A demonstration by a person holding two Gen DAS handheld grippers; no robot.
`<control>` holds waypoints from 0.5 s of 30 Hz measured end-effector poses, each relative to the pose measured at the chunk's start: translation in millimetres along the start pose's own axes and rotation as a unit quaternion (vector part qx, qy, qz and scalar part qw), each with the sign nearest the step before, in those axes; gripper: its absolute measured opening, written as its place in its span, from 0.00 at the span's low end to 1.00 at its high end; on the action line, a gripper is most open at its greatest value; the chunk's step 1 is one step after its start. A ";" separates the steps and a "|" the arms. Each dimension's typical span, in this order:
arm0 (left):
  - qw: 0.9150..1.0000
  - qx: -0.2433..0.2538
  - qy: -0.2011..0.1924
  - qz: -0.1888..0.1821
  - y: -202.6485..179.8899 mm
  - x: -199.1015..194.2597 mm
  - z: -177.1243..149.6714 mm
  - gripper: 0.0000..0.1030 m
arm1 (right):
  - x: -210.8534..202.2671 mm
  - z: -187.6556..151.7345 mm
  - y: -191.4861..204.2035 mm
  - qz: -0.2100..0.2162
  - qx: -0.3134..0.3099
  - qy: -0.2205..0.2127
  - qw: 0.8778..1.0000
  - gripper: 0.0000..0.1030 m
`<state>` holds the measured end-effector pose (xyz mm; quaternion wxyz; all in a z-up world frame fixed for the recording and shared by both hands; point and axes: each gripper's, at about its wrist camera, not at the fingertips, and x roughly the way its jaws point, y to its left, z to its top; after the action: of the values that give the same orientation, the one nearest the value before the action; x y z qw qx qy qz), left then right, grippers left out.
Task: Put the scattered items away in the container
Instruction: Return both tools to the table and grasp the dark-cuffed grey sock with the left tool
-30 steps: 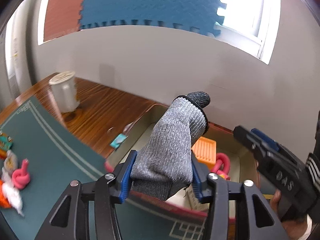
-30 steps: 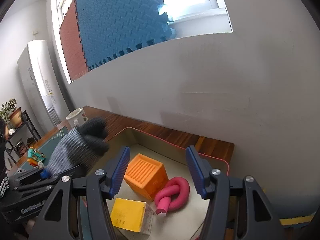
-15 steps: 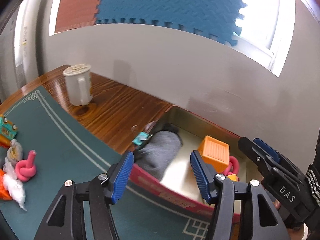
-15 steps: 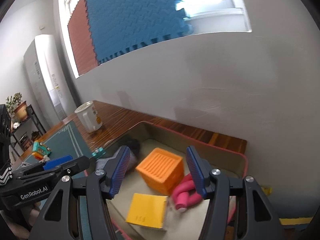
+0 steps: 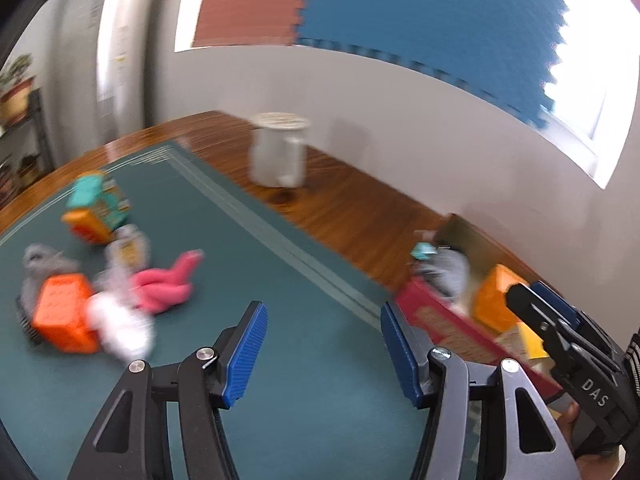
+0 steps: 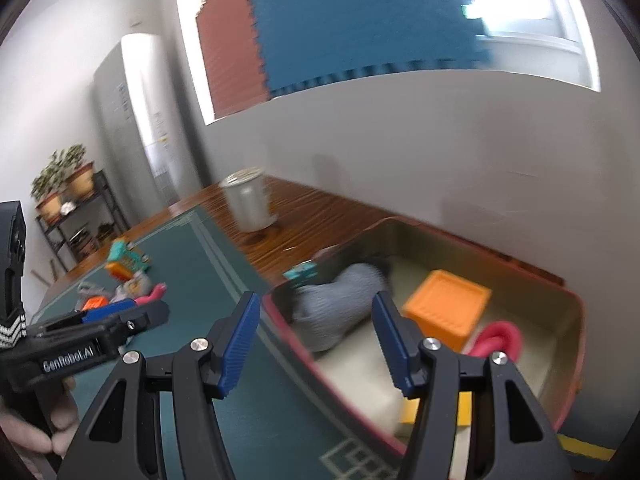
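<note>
The red-rimmed container (image 6: 576, 320) holds a grey glove (image 6: 340, 304), an orange cube (image 6: 448, 304), a pink knot (image 6: 500, 338) and a yellow block (image 6: 464, 410). It also shows at the right of the left wrist view (image 5: 436, 316). My left gripper (image 5: 322, 344) is open and empty over the green mat (image 5: 304, 360). To its left lie a pink knot (image 5: 164, 284), an orange cube (image 5: 60, 312), a white fluffy item (image 5: 120, 328) and a teal-orange toy (image 5: 96, 208). My right gripper (image 6: 312, 340) is open and empty at the container's near-left rim.
A white mug (image 5: 280, 152) stands on the wooden table (image 5: 352, 208) behind the mat, and also shows in the right wrist view (image 6: 248, 204). A wall runs behind the table. A shelf with plants (image 6: 68, 200) stands far left.
My left gripper let go of the grey glove, which now lies in the container, then swung left toward the scattered items. My right gripper also turned left.
</note>
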<state>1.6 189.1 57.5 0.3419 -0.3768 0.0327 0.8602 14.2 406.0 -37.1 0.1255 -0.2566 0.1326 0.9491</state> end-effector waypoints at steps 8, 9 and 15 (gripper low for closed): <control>0.994 -0.077 -0.004 0.078 108.3 -28.4 -18.1 0.59 | 16.0 -12.8 49.3 0.034 -0.042 0.029 0.998 0.65; 0.992 -0.088 -0.007 0.088 121.7 -33.2 -19.6 0.59 | 18.6 -14.7 55.6 0.038 -0.046 0.033 0.998 0.65; 0.983 -0.123 -0.024 0.135 185.6 -49.2 -18.9 0.59 | 32.9 -25.3 84.0 0.051 -0.066 0.057 0.995 0.65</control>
<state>-76.6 13.7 39.7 0.1743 -0.3871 -0.0307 0.9049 -27.6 325.2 -59.6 0.0523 -0.3109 0.0894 0.9448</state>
